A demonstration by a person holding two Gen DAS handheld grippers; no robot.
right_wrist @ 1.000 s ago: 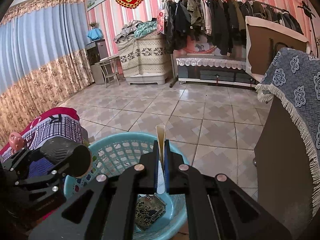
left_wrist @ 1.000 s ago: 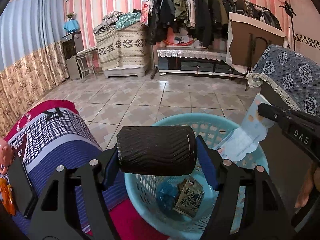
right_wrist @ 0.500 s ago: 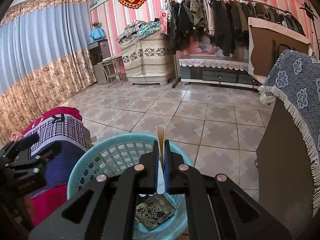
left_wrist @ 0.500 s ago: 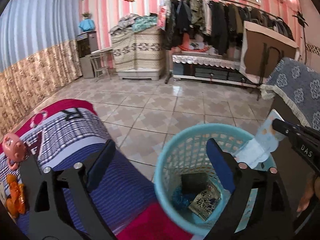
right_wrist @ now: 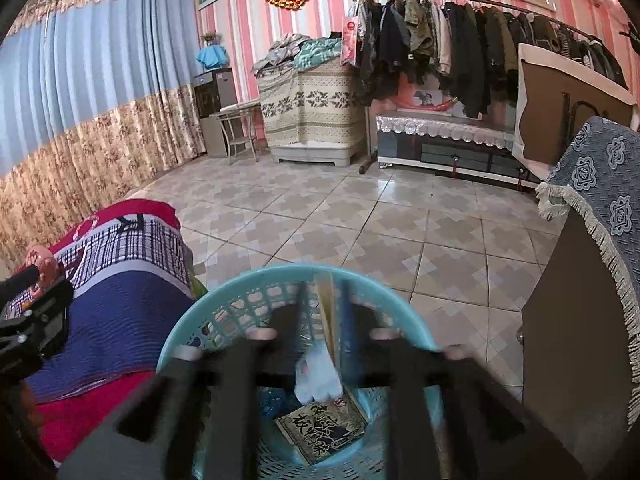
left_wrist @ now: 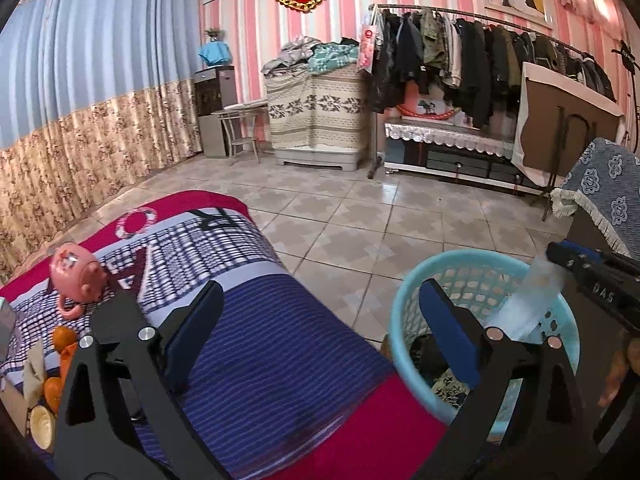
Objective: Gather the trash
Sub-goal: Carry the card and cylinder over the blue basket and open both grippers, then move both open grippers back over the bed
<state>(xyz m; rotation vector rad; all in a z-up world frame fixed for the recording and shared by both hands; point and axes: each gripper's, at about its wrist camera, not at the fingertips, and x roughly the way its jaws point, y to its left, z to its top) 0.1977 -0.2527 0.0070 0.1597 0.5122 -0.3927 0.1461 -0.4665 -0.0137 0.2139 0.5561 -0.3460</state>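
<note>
A light blue plastic basket [left_wrist: 404, 304] stands on the floor beside the bed; it also shows in the right wrist view [right_wrist: 188, 320]. It holds a dark printed packet [right_wrist: 324, 428] and other wrappers. My left gripper [left_wrist: 320, 320] is open and empty above the bed's edge. My right gripper [right_wrist: 320, 308] is over the basket, blurred, with its jaws parted; a flat pale wrapper [right_wrist: 320, 376] drops between them. In the left wrist view the wrapper [left_wrist: 528, 300] slants down from the right gripper's tip into the basket.
A bed with a blue, white and red blanket [left_wrist: 256, 320] lies to the left, with a pink piggy bank [left_wrist: 76, 276] and oranges [left_wrist: 60, 340] on it. A brown cabinet with a blue cloth [right_wrist: 592, 248] stands right. Tiled floor [right_wrist: 360, 216] lies beyond.
My left gripper let a dark roll drop into the basket and swung left over the bed. My right gripper has opened and the wrapper slips down into the basket.
</note>
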